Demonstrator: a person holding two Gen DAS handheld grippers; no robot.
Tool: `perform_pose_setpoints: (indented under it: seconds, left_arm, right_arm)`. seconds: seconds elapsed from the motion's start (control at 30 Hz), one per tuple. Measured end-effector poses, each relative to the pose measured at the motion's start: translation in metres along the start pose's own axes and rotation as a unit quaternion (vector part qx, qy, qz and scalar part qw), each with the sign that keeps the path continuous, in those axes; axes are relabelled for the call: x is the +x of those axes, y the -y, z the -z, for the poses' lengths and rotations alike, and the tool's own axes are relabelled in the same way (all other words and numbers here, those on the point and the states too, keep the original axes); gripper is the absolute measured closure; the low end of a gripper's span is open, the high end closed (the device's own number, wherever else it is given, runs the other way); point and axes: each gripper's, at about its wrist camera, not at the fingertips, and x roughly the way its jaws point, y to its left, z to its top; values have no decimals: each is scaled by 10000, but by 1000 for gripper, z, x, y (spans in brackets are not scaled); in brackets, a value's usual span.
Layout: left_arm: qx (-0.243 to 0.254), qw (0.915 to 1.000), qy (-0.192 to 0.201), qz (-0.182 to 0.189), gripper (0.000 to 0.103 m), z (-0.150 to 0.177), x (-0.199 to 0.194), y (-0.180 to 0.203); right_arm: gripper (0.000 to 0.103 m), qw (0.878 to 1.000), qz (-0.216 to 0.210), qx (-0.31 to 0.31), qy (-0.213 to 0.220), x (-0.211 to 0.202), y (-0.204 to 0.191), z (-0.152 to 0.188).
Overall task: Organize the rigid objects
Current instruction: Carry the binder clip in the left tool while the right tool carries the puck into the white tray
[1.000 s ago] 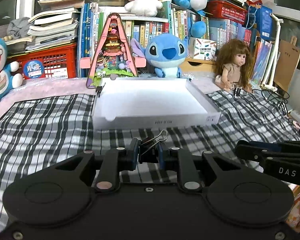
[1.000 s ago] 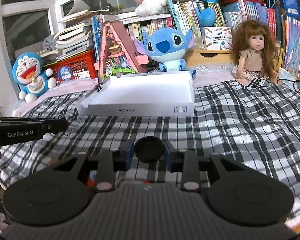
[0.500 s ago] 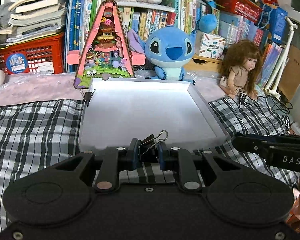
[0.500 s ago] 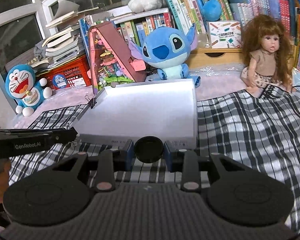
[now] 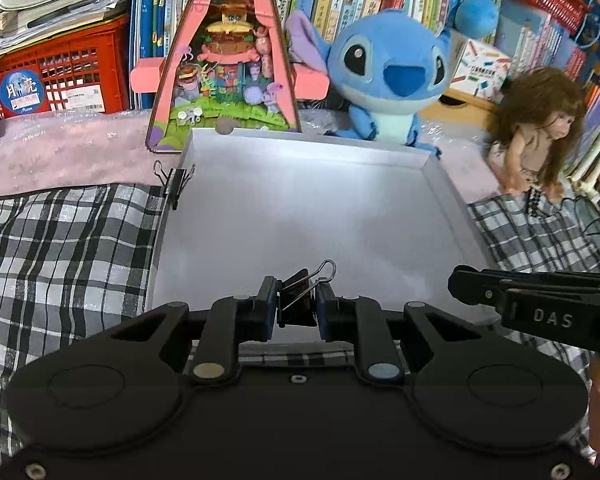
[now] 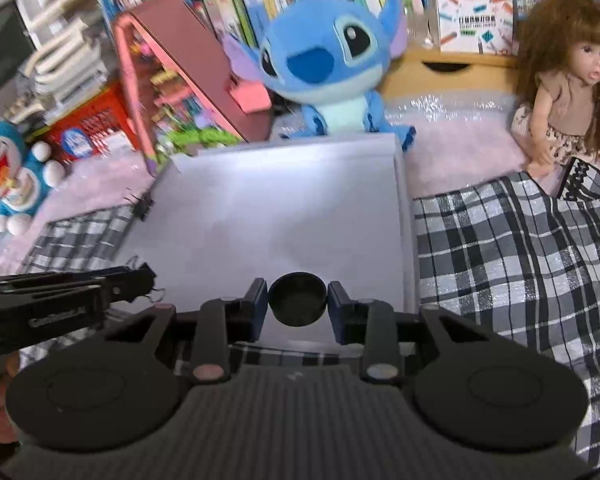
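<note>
Checked cloth (image 5: pixel 68 248) carries a white tray (image 5: pixel 452 196). Above its near edge, the left hand-held gripper (image 5: pixel 298 304) grasps a binder clip (image 5: pixel 300 286); the right hand-held gripper (image 6: pixel 297 304) grasps a black cap (image 6: pixel 297 302).

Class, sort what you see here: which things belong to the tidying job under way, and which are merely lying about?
Part of the job:
- binder clip in the left gripper
- black round cap in the right gripper
- white tray

Lying about:
- blue plush
- doll
- second binder clip on the tray's left rim
</note>
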Motion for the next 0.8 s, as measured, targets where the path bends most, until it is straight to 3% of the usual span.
perform_pose_setpoints:
  seconds: [0.23, 0.8]
  left_arm:
    - [95, 9999, -35, -61, 84, 2, 21, 3]
    - [119, 9997, -83, -211, 84, 4, 43, 1]
  right_arm:
    - [65, 9997, 148, 117, -176, 29, 7, 0]
    - [65, 9993, 230, -19, -309, 54, 3, 0]
